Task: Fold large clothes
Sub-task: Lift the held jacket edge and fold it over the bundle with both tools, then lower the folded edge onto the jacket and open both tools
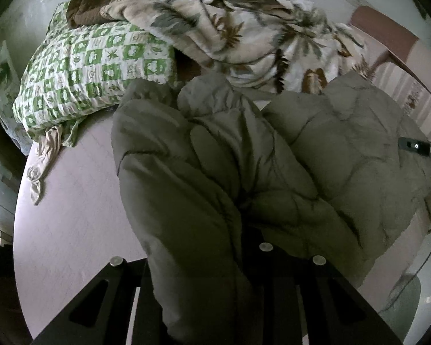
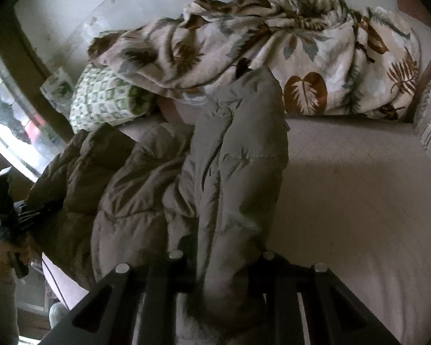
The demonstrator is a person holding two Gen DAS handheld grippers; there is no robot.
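A bed (image 2: 359,189) with a pale pink mattress sheet fills both wrist views and carries everything else. At its far end lies a bunched blanket (image 2: 273,49) printed with brown and grey-green leaves, draped partly over a pillow (image 1: 94,72) in a green-and-white check. A small knotted strip of beige cloth (image 1: 41,166) lies on the sheet just below the pillow.

The task's thing — a large grey-olive quilted puffer jacket (image 1: 244,158) — sits in the middle of the bed, its far part resting on the sheet near the blanket and its near part raised toward both cameras.

Left hand-held gripper (image 1: 215,281): clenched on a thick fold of the jacket, which passes between its two dark fingers and hides the tips. In the right wrist view the same tool appears at the left edge, held by a person's hand (image 2: 11,247), with jacket fabric gathered tightly at its jaws.

Right hand-held gripper (image 2: 221,276): likewise grasping the jacket — a padded, sleeve-like length runs up between its fingers and out over the sheet. A dark strip of this tool shows at the right edge of the left wrist view.
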